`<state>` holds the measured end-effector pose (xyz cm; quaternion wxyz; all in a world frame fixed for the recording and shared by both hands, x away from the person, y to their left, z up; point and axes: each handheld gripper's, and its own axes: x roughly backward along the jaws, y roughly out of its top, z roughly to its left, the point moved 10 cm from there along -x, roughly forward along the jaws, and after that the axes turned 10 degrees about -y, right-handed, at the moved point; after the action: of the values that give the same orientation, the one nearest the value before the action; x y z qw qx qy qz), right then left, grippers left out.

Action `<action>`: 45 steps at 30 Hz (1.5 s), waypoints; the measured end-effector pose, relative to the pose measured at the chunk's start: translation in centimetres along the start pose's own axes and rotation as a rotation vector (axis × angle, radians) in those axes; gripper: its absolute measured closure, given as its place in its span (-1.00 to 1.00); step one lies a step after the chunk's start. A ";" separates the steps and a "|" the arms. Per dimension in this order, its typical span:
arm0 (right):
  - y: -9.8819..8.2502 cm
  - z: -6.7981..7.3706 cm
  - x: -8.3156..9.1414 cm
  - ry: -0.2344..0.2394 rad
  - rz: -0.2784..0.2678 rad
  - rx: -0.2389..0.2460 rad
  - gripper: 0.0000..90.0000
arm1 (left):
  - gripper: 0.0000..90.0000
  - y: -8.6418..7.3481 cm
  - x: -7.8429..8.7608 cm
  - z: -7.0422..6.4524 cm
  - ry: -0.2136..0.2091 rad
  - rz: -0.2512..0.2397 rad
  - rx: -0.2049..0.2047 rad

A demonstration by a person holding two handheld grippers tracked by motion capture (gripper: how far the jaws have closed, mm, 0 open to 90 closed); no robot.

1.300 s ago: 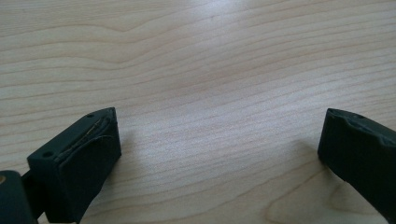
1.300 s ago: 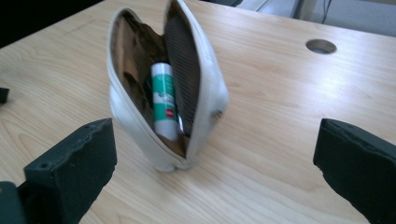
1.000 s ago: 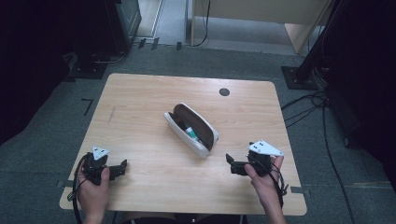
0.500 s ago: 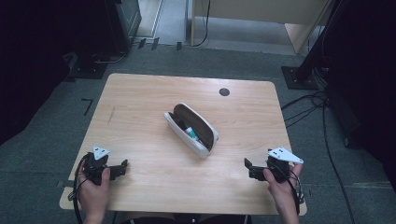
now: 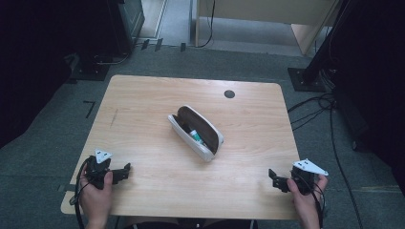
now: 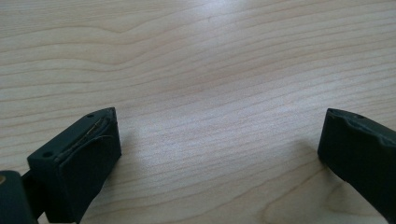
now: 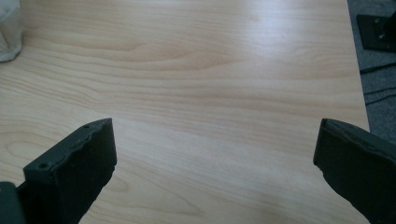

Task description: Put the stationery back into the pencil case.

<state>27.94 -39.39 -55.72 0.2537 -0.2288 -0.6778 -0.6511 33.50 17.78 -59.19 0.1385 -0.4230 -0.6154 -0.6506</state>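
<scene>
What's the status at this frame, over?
Left gripper open, empty, near table's front-left corner. Right gripper open, empty, front-right. Pencil case mid-table, unzipped, untouched. Nothing between grippers and case.

- In the high view the table [image 5: 143,109] is evenly lit from above, while the floor and the corners around it sink into near black.
- Both gripper views are soft, with pale glare on the wood near the top.
- The jaws throw faint, blurred shadows.
</scene>
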 end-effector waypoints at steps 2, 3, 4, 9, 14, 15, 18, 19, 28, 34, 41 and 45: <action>-0.4 -0.5 -0.1 -0.005 0.006 -0.009 -1.00 | -1.00 0.0 0.0 0.0 0.000 0.001 0.000; -0.7 -0.8 -0.1 -0.008 0.010 -0.017 -1.00 | -1.00 0.0 0.0 0.0 0.000 0.001 0.000; -1.0 -1.1 -0.2 -0.013 0.016 -0.029 -1.00 | -1.00 0.0 0.0 0.0 0.000 0.001 0.000; -2.1 -2.1 -0.5 -0.028 0.035 -0.045 -1.00 | -1.00 0.0 0.0 0.0 0.000 0.001 0.000; -3.5 -2.2 -1.4 -0.040 0.082 -0.032 -1.00 | -1.00 0.0 0.0 0.0 0.000 0.000 0.000; -3.6 -2.1 -1.5 -0.042 0.085 -0.030 -1.00 | -1.00 0.0 0.0 0.0 0.000 0.000 0.000; -3.6 -2.1 -1.7 -0.060 0.083 -0.023 -1.00 | -1.00 0.0 0.0 0.0 0.000 0.001 0.000; -3.7 -2.1 -1.7 -0.069 0.077 -0.007 -1.00 | -1.00 0.0 0.0 0.0 0.001 0.000 0.001; -3.8 -1.9 -1.8 -0.082 0.087 0.026 -1.00 | -1.00 0.0 0.0 0.0 0.002 -0.002 0.003; -3.7 -1.6 -1.9 -0.078 0.088 0.025 -1.00 | -1.00 0.1 0.0 0.0 0.004 -0.002 0.007; -3.5 -1.1 -2.1 -0.110 0.086 0.000 -1.00 | -1.00 0.1 0.0 0.1 0.007 -0.002 0.009; -3.5 -1.1 -2.1 -0.110 0.085 0.000 -1.00 | -1.00 0.0 0.0 0.1 0.010 -0.001 0.013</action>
<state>27.31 -40.59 -59.72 0.2435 -0.2931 -0.6803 -0.6261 33.57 17.87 -59.20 0.1441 -0.4185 -0.6191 -0.6487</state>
